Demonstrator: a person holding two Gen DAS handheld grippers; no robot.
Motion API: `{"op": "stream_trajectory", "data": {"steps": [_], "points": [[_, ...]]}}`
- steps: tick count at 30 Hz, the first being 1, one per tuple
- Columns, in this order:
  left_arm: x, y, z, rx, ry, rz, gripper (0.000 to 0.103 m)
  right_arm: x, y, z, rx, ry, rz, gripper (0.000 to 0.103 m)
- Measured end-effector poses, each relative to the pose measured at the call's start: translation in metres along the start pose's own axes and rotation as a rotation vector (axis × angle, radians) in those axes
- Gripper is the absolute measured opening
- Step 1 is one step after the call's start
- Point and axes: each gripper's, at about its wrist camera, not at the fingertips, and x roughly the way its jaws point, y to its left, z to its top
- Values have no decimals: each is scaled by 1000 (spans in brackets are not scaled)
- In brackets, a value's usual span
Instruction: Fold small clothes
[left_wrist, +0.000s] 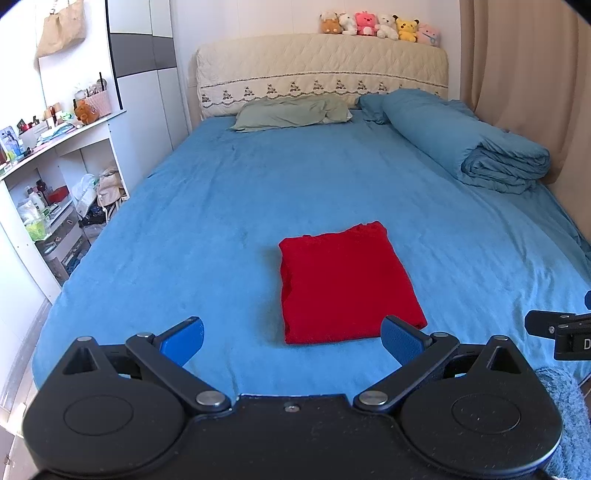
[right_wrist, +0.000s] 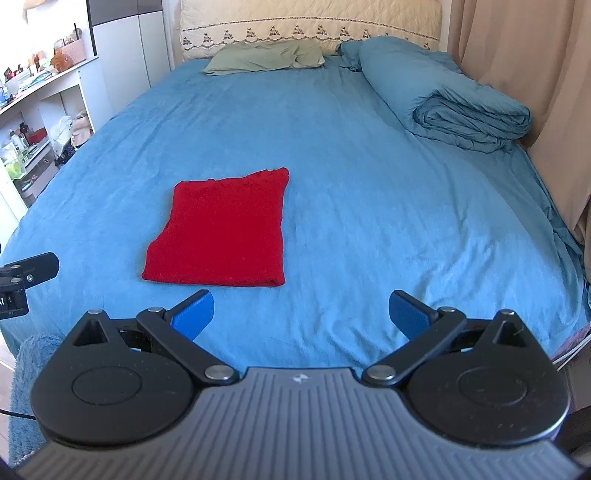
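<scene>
It was a bedroom, with a wide bed (left_wrist: 229, 206) under a blue sheet, a green pillow (left_wrist: 291, 112) against the far headboard (left_wrist: 321, 66), a rolled blue duvet (left_wrist: 476, 144) along the right side and cluttered white shelves (left_wrist: 55, 177) to the left. The red garment (left_wrist: 347, 284) lay flat on the near middle of the bed, already a tidy rectangle with a slightly ruffled far edge. The left hand-held gripper (left_wrist: 291, 338) hung just short of its near edge, blue pads spread wide and holding nothing. The right hand-held gripper (right_wrist: 301, 314) hovered further right over bare sheet, likewise spread and empty, the garment off to its near left. To my eye the folding looked finished or nearly so. If one more fold was wanted, both jaws would need to drop to the near edge, pinch a corner each and carry it toward the far edge; otherwise, the next piece had to be fetched.
</scene>
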Motion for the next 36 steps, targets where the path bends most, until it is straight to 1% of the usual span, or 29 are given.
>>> {"op": "stream_trajectory", "data": {"steps": [36], "points": [[-2,2,-1,-3,-10,2,103,4,-4,-5,25,19,6,103]]}}
